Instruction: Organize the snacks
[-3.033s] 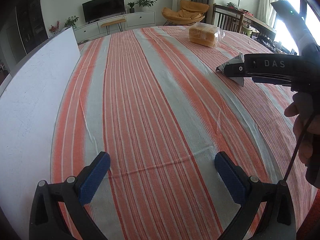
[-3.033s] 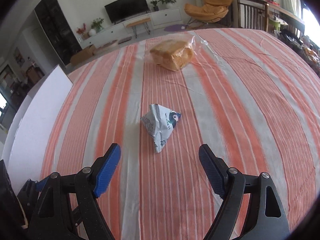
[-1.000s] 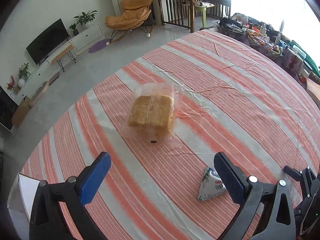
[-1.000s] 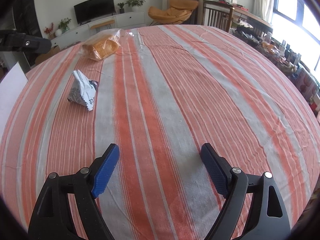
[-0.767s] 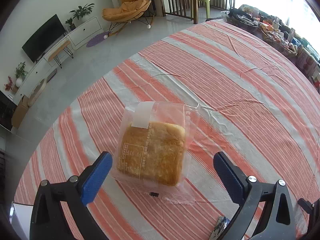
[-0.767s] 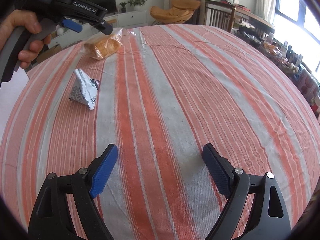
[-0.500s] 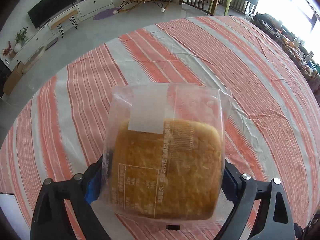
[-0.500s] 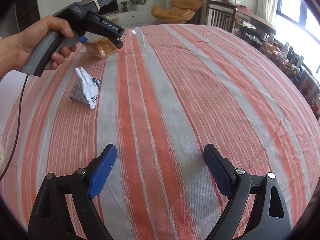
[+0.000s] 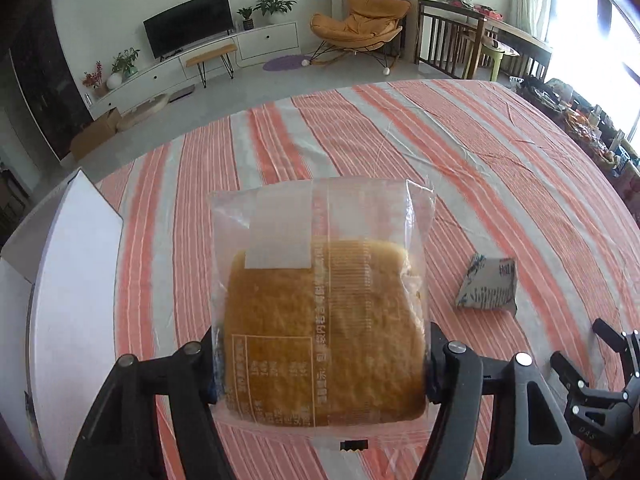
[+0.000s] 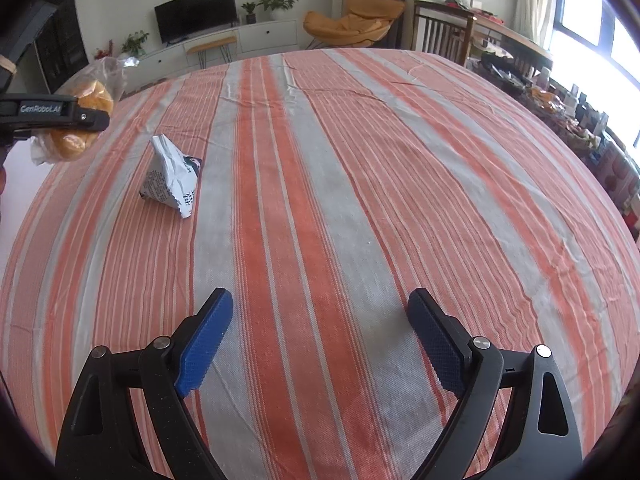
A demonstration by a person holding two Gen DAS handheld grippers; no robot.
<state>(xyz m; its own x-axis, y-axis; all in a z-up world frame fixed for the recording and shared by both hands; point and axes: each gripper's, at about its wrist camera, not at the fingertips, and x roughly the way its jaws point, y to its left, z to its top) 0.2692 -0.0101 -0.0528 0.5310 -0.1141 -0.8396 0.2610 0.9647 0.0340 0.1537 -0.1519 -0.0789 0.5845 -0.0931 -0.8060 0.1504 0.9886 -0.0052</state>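
— What's in your left gripper (image 9: 320,364)?
— Bagged bread (image 9: 324,320), pinched by its sides, lifted above the white box (image 9: 76,280). It's soft and light; I squeeze gently.
— And the right?
— My right gripper (image 10: 320,340) gapes wide, empty; the crinkly packet (image 10: 172,178) lies on the tablecloth (image 10: 360,200).

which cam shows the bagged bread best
The left wrist view: the bagged bread fills the centre, held between the left gripper fingers, label print readable. The right wrist view shows it only small at the left edge, partly hidden behind that gripper.
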